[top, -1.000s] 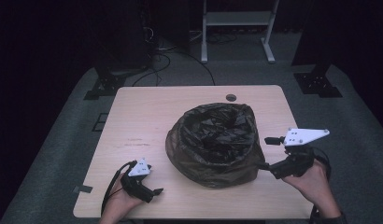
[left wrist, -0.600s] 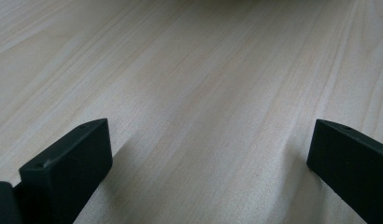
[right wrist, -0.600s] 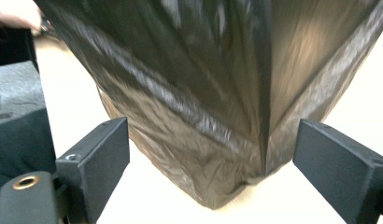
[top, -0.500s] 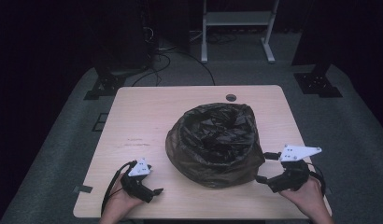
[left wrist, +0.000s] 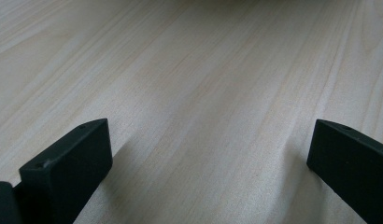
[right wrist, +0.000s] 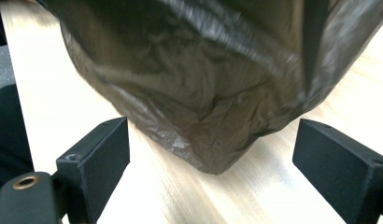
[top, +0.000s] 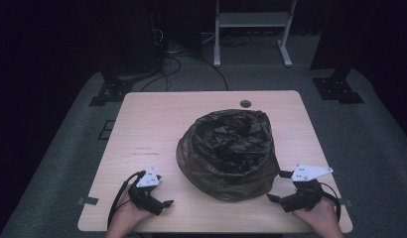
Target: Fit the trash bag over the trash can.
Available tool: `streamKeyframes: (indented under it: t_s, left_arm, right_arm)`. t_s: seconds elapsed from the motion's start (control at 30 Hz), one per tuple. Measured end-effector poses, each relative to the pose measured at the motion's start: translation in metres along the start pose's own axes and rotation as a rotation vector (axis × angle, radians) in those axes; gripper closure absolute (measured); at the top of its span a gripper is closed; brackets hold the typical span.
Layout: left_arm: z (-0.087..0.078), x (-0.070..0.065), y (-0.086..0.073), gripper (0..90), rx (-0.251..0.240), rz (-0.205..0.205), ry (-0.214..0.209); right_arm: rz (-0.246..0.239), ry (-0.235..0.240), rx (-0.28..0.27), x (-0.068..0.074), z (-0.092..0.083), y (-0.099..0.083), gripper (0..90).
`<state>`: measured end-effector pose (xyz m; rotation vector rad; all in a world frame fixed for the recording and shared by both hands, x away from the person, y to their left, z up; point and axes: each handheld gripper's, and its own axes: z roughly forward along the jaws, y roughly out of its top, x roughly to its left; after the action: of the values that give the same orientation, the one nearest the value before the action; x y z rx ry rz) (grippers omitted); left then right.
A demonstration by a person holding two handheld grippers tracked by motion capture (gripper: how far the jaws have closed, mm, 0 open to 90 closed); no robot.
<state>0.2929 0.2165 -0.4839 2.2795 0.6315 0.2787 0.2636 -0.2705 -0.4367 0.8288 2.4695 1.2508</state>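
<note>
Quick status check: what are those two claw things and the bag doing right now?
Left gripper open, low over bare table. Right gripper open, facing dark plastic bag, not gripping. Nothing between them.

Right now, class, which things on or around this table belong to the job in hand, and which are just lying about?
Belongs to the job:
black plastic bag
right gripper, jaws open, facing the bag
left gripper, jaws open over bare table

Just lying about:
round grommet in the tabletop
white stand and floor cables behind
</note>
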Motion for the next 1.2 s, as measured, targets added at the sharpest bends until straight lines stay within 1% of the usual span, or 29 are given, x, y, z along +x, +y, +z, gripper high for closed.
streamKeyframes:
  t_s: [0.2, 0.37, 0.63, 0.7, 0.77, 0.83, 0.93, 0.97, 1.1, 1.2]
  left_arm:
    - [0.0, 0.0, 0.0, 0.0, 0.0, 0.0, 0.0]
    - [0.0, 0.0, 0.0, 0.0, 0.0, 0.0, 0.0]
    - [0.0, 0.0, 0.0, 0.0, 0.0, 0.0, 0.0]
    - [0.0, 0.0, 0.0, 0.0, 0.0, 0.0, 0.0]
    - [0.0, 0.0, 0.0, 0.0, 0.0, 0.0, 0.0]
    - [0.0, 0.0, 0.0, 0.0, 0.0, 0.0, 0.0]
    - [0.0, 0.0, 0.0, 0.0, 0.0, 0.0, 0.0]
    - [0.0, 0.0, 0.0, 0.0, 0.0, 0.0, 0.0]
    - [0.0, 0.0, 0.0, 0.0, 0.0, 0.0, 0.0]
    - [0.0, 0.0, 0.0, 0.0, 0.0, 0.0, -0.001]
  right_arm:
    - [0.003, -0.016, 0.009, 0.002, 0.005, -0.011, 10.0]
    - [0.003, -0.032, 0.005, 0.002, 0.01, -0.02, 10.0]
    - [0.007, -0.053, 0.042, 0.0, 0.021, -0.03, 10.0]
    - [0.002, -0.063, 0.061, 0.0, 0.025, -0.032, 10.0]
    - [-0.002, -0.078, 0.068, -0.001, 0.028, -0.033, 10.0]
    - [-0.003, -0.078, 0.072, -0.002, 0.03, -0.033, 10.0]
    - [-0.01, -0.085, 0.098, -0.001, 0.034, -0.033, 10.0]
    - [-0.022, -0.088, 0.102, 0.0, 0.036, -0.033, 10.0]
    - [-0.038, -0.087, 0.11, 0.002, 0.038, -0.032, 10.0]
    - [-0.028, -0.079, 0.113, 0.001, 0.039, -0.031, 10.0]
